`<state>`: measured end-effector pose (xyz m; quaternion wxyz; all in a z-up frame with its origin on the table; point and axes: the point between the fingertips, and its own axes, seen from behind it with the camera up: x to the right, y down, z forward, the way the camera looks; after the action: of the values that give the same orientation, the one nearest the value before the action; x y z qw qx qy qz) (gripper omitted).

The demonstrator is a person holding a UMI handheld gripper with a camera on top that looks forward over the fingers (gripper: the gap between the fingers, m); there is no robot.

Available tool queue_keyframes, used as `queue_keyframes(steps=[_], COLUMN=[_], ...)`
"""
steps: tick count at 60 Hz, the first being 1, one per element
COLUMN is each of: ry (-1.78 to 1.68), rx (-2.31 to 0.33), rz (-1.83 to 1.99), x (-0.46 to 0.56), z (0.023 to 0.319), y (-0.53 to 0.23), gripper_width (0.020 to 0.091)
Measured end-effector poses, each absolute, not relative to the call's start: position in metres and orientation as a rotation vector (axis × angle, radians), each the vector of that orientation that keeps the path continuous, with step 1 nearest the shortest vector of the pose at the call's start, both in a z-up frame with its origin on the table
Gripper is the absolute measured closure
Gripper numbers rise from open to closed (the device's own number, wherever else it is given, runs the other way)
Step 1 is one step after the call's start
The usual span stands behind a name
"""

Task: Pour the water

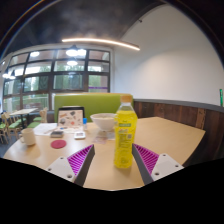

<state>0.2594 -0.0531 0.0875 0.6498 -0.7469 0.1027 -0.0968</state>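
Bottle (124,133) upright on the worktop (170,135), between my tool's (112,158) spread pads, gaps either side.
I judge it thin plastic, heavy with yellow liquid, smooth, crushable; I'd grip mid-body below the label; bowl (102,121) just behind.

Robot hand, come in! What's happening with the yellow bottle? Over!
Gripper open. Yellow bottle upright between the fingers, ungripped. White bowl just beyond. Nothing in the way.

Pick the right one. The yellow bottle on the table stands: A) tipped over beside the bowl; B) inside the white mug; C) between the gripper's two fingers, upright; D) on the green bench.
C: the yellow bottle stands upright on the table between the open gripper fingers, a gap on each side.
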Motion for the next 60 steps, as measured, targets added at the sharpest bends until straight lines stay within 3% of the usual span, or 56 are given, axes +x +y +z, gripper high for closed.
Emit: queue_keyframes(steps=[13,17,21,25,29,40,45,54,60], ry=[0.278,0.265,0.286,0.255,0.263,0.209,0.098,-0.256,-0.53], rx=[-1.666,-1.681,-1.653,-1.626,-1.606,-1.64,-1.626,-1.507,-1.401], rz=[-0.288,-0.319,-0.351,-0.37,-0.379,-0.418,-0.511,-0.731,-0.947], x=[0.315,0.322,0.328,0.323,0.324,0.309,0.284,0.185,0.106], z=[0.093,0.087,0.091,0.092,0.093,0.095,0.131,0.23,0.255], y=[0.019,0.032,0.035,0.038,0.037,0.044,0.046,0.079,0.113], gripper_width=[0.0295,0.0712,0.071,0.0808,0.0848,0.0849,0.085,0.0849,0.0851])
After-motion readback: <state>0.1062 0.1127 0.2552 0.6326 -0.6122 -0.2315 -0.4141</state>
